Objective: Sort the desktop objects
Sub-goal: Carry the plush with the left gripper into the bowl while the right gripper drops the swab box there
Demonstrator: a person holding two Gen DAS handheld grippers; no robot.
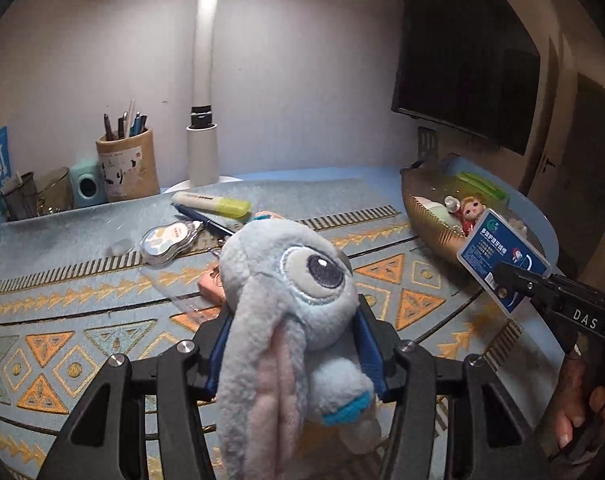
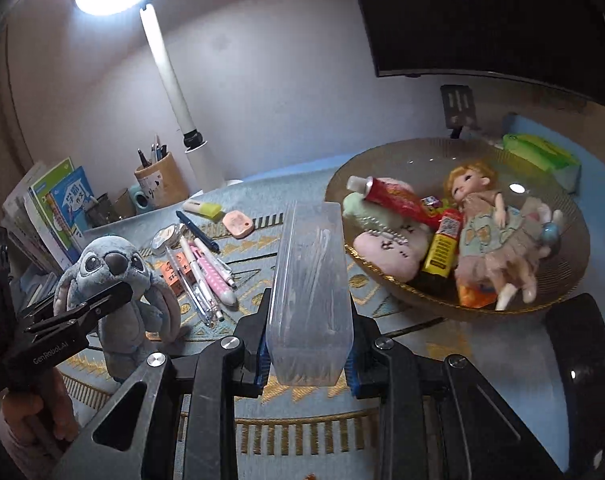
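Note:
A grey-blue plush toy (image 1: 286,300) fills the left wrist view, and my left gripper (image 1: 290,344) is shut on its body, holding it above the patterned mat. From the right wrist view the same plush toy (image 2: 114,276) hangs at the left in the left gripper (image 2: 116,292). My right gripper (image 2: 308,344) is shut on a clear plastic box (image 2: 310,292), held just left of the amber glass bowl (image 2: 402,160). In the left wrist view the box's blue label (image 1: 498,256) shows at the right, pinched by the right gripper (image 1: 514,280) in front of the bowl (image 1: 426,220).
The bowl holds a doll (image 2: 486,220), a red tube (image 2: 398,196) and soft toys. Pens (image 2: 206,276), a highlighter (image 2: 206,208), a correction tape (image 1: 168,240) and a pink eraser (image 2: 238,222) lie on the mat. A pen holder (image 1: 128,166), lamp (image 1: 202,152) and books (image 2: 58,204) stand behind.

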